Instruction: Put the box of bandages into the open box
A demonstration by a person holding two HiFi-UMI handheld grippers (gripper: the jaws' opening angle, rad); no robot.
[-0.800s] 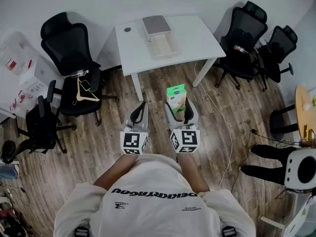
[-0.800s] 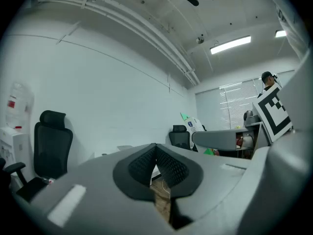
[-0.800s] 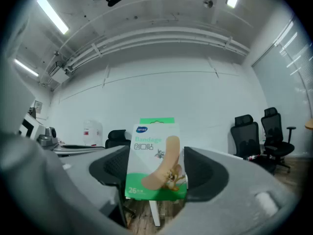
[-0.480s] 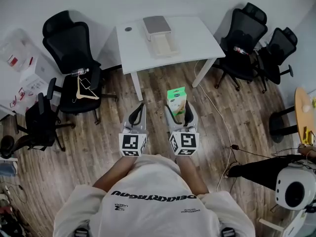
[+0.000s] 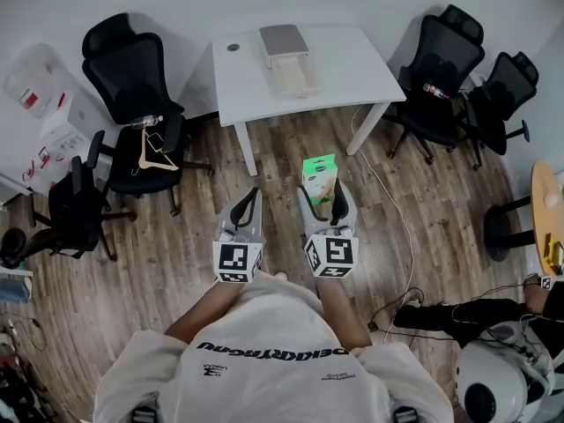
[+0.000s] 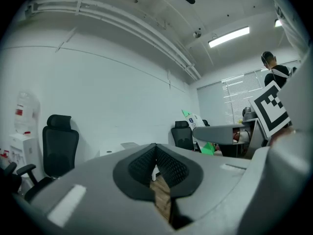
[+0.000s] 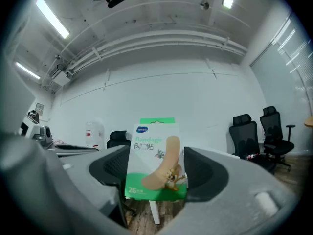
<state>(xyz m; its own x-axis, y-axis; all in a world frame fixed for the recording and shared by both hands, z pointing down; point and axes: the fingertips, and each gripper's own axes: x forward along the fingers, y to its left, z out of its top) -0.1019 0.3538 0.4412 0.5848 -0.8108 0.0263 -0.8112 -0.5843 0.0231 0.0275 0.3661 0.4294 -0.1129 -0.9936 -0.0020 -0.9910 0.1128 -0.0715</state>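
Observation:
A green and white box of bandages (image 5: pixel 319 176) stands upright between the jaws of my right gripper (image 5: pixel 322 199), held above the wooden floor. In the right gripper view the box of bandages (image 7: pixel 155 160) fills the gap of the right gripper (image 7: pixel 156 171), both pads against its sides. My left gripper (image 5: pixel 248 203) hangs beside it with nothing in it; in its own view the left gripper (image 6: pixel 156 168) has its pads meeting. The open box (image 5: pixel 291 60), grey lid up and cream tray forward, sits on the white table (image 5: pixel 352 69) ahead.
Black office chairs (image 5: pixel 132 77) stand left and right (image 5: pixel 441 69) of the table; one holds a wooden hanger (image 5: pixel 152 159). A white cable (image 5: pixel 401 227) runs over the floor on the right. Another person (image 5: pixel 476 315) is at the lower right.
Both grippers and the held box stay almost where they were. The other person at the right has shifted toward the lower right corner.

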